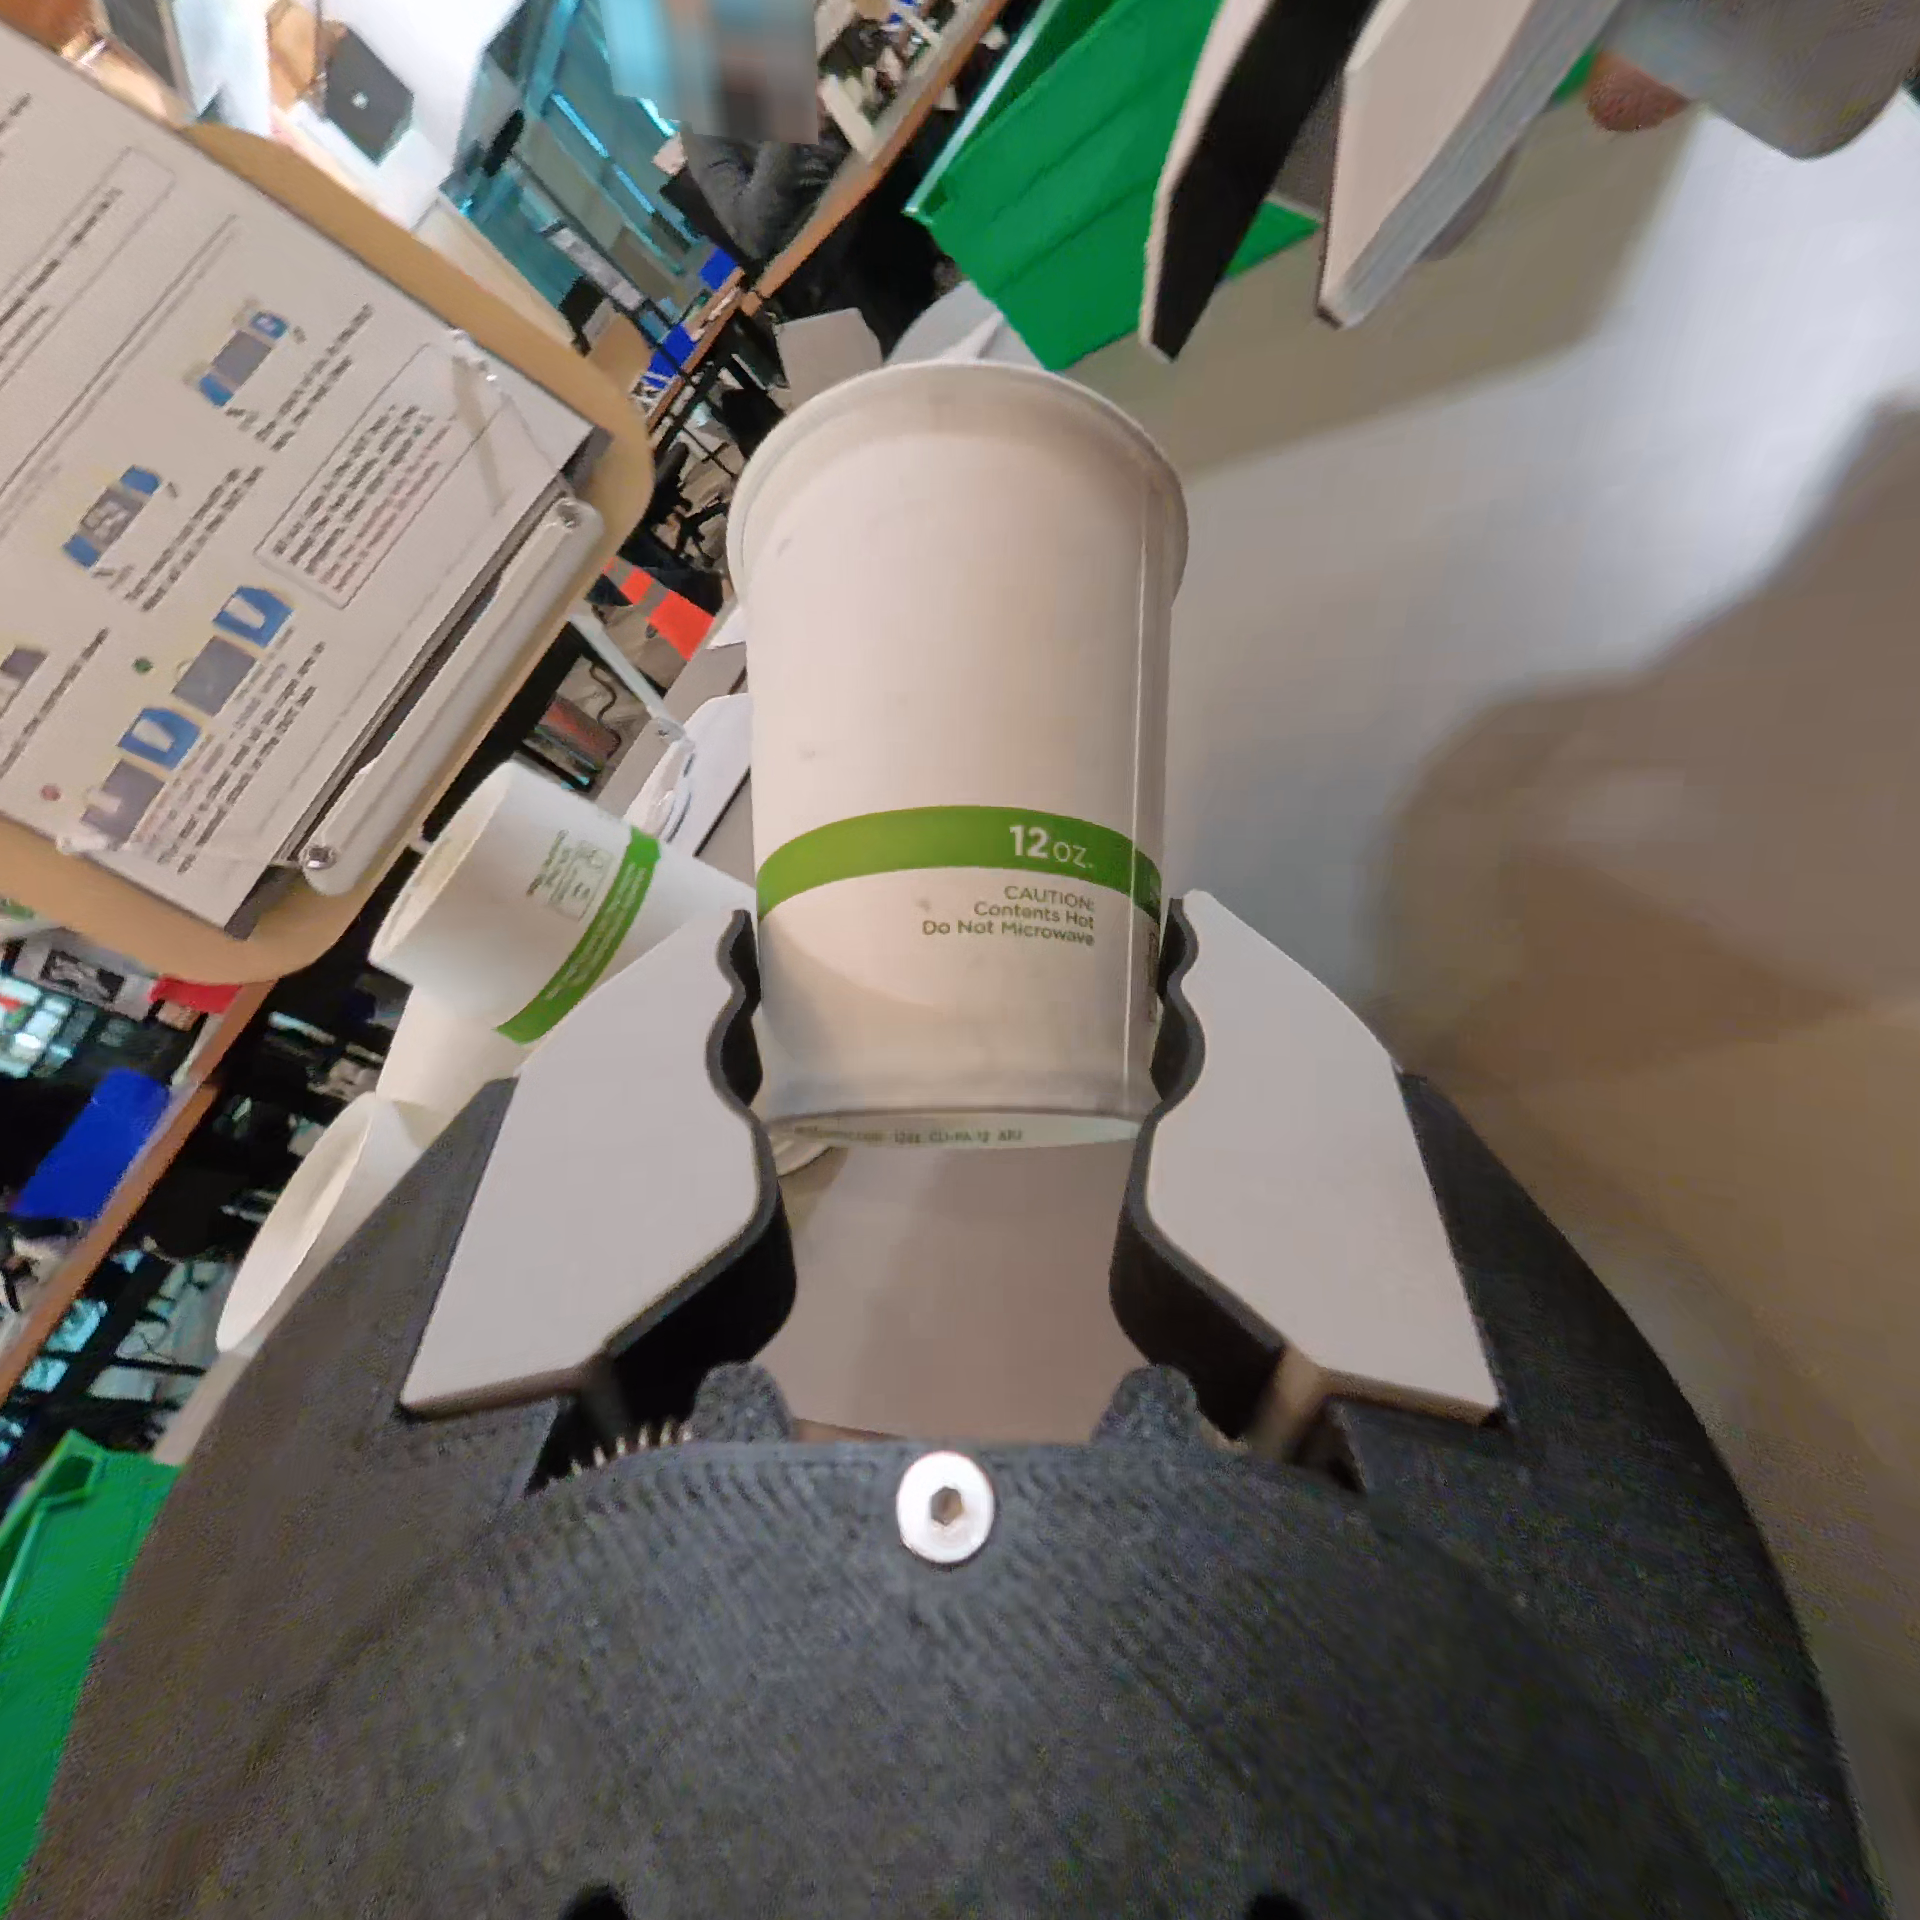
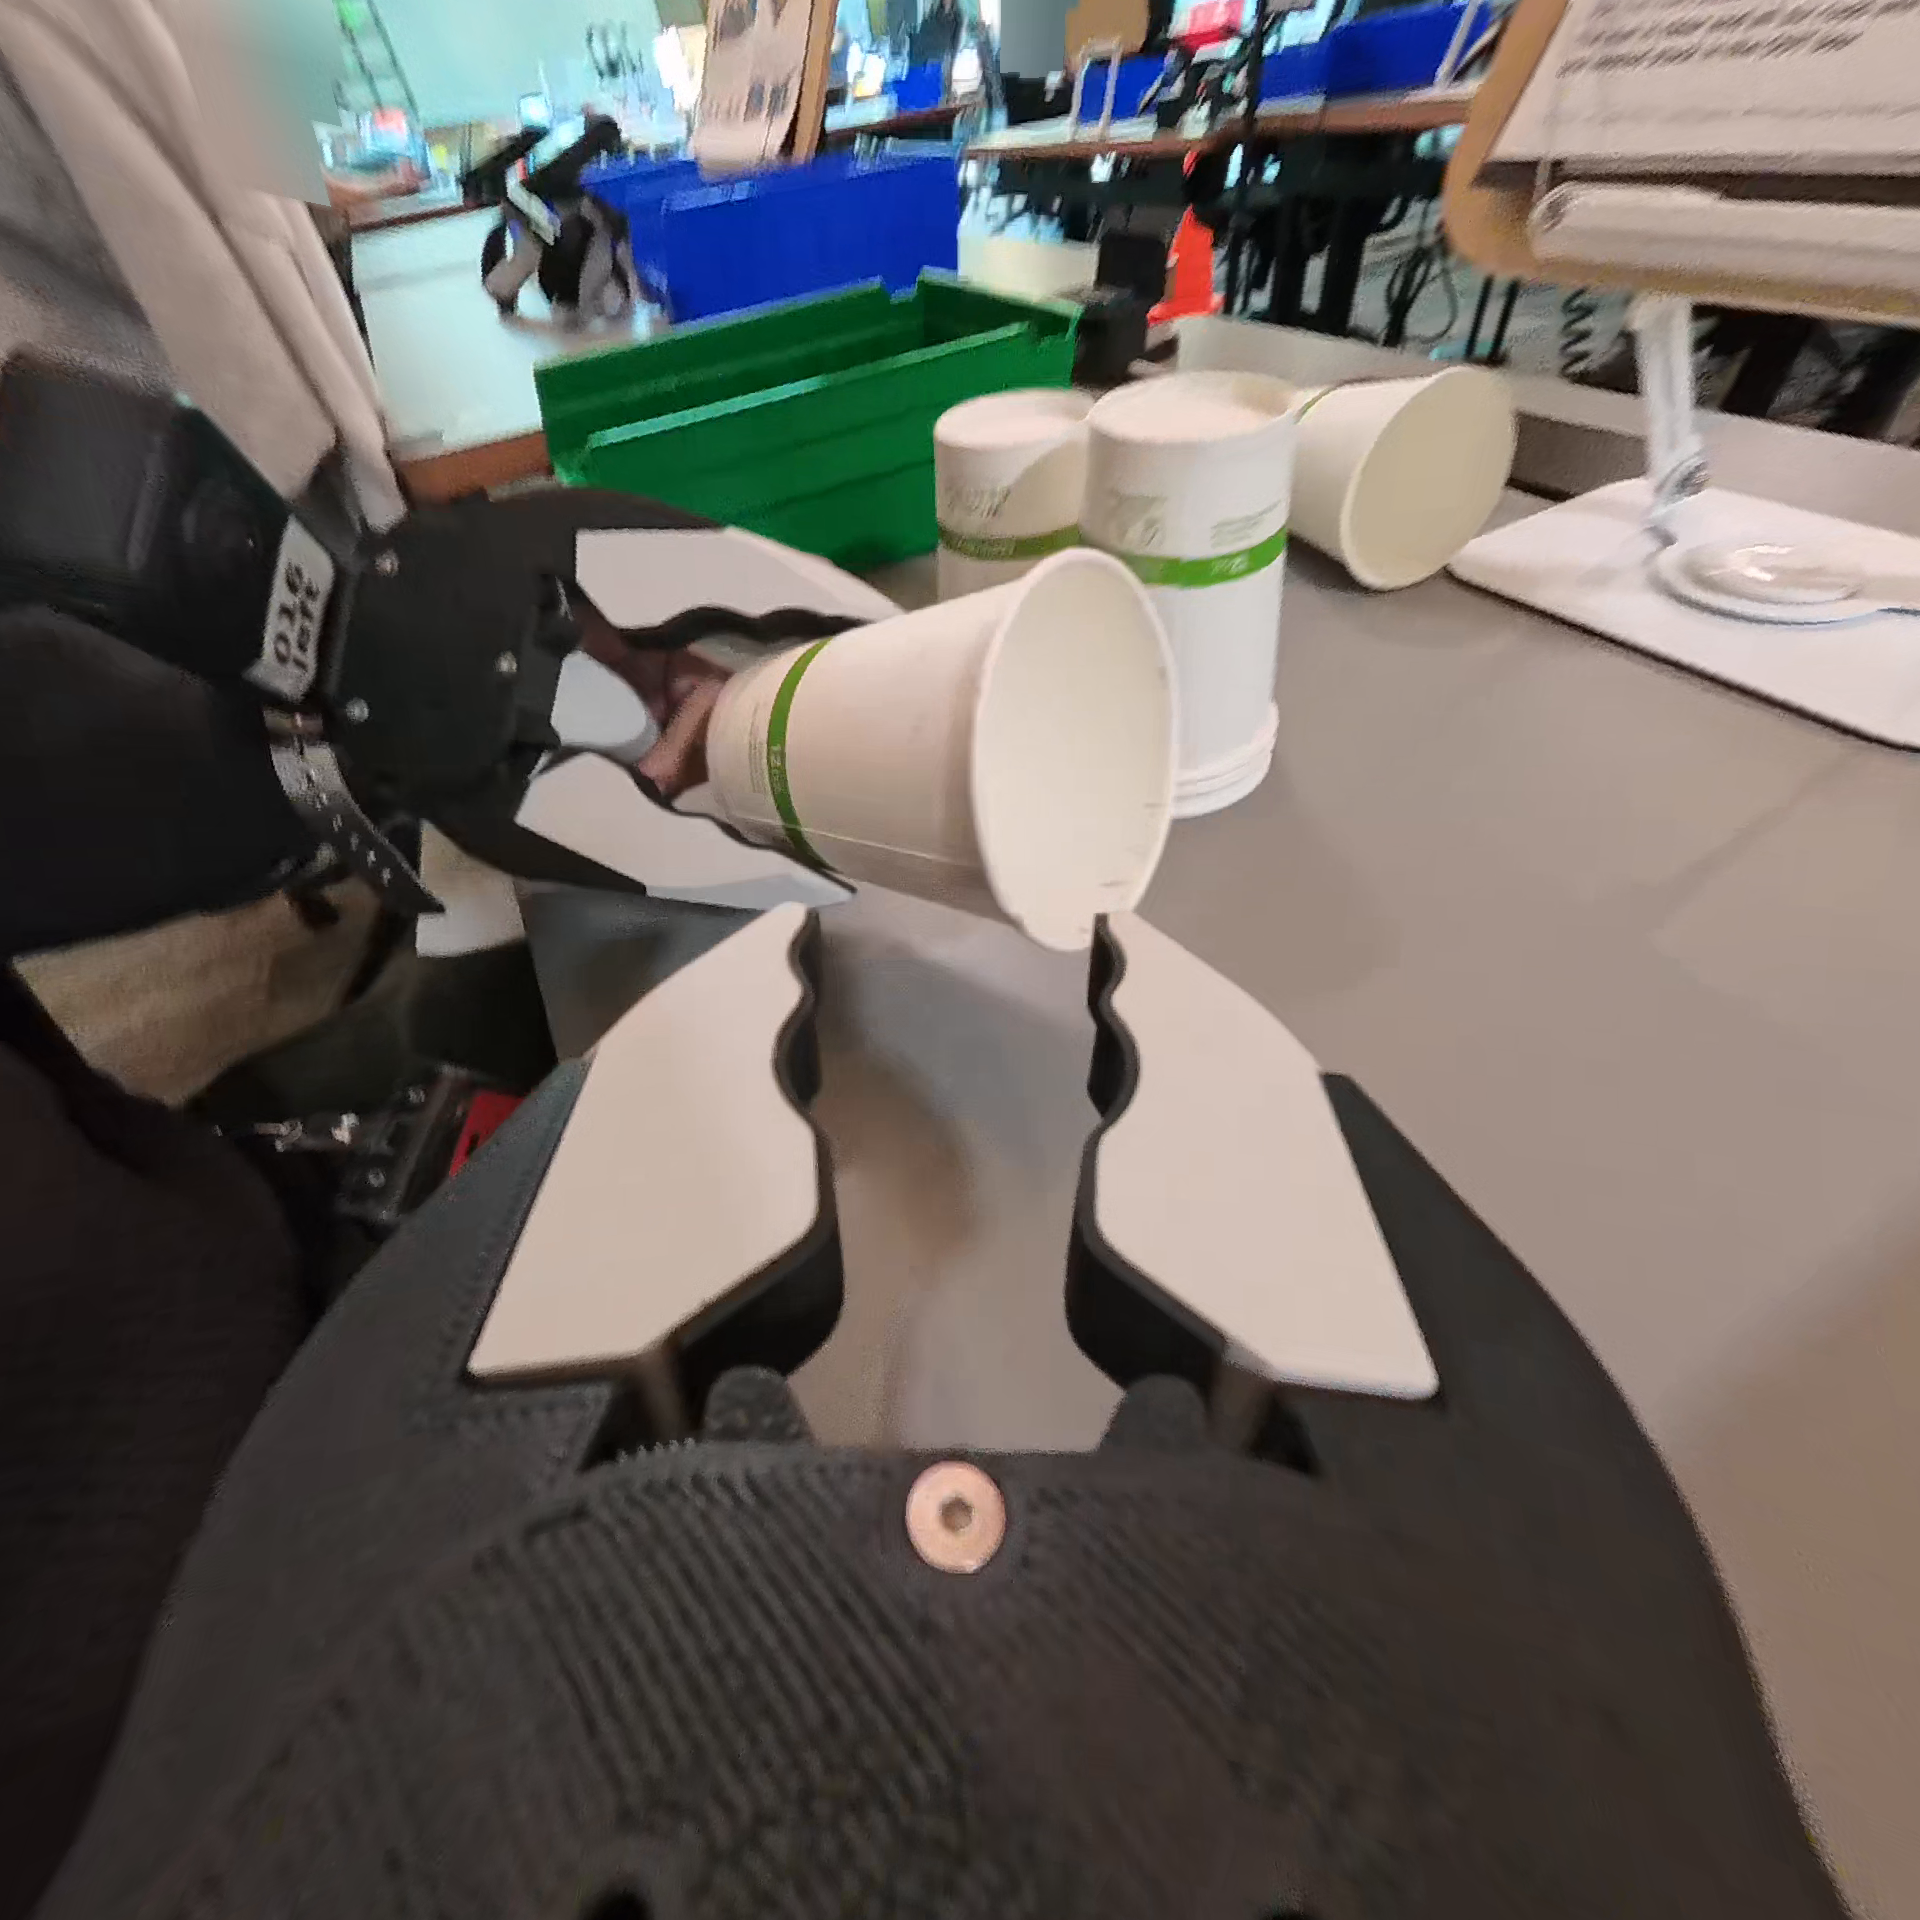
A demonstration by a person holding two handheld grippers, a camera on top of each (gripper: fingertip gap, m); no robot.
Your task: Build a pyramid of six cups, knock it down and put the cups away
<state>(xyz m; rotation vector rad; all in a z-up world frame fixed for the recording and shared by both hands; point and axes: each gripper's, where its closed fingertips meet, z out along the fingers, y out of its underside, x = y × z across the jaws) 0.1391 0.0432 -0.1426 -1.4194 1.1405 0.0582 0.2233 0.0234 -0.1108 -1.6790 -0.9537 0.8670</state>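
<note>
Clamping my left hand-held gripper (image 1: pixel 956 997) on a paper cup's (image 1: pixel 956 727) base, I tip it sideways over the surface (image 2: pixel 1507 935), my right hand-held gripper (image 2: pixel 951 997) apart just beneath its rim.

The left wrist view looks forward along the left gripper (image 1: pixel 956 1023), rolled so the grey worktop (image 1: pixel 1507 727) runs aslant, and sits very close to a paper cup (image 1: pixel 956 675). The right wrist view looks level and low over the worktop (image 2: pixel 1507 1039) toward its far edge, the right gripper (image 2: pixel 951 1013) in the foreground. Both views share that cup (image 2: pixel 935 727) and the standing cup stacks (image 2: pixel 1184 582).
</note>
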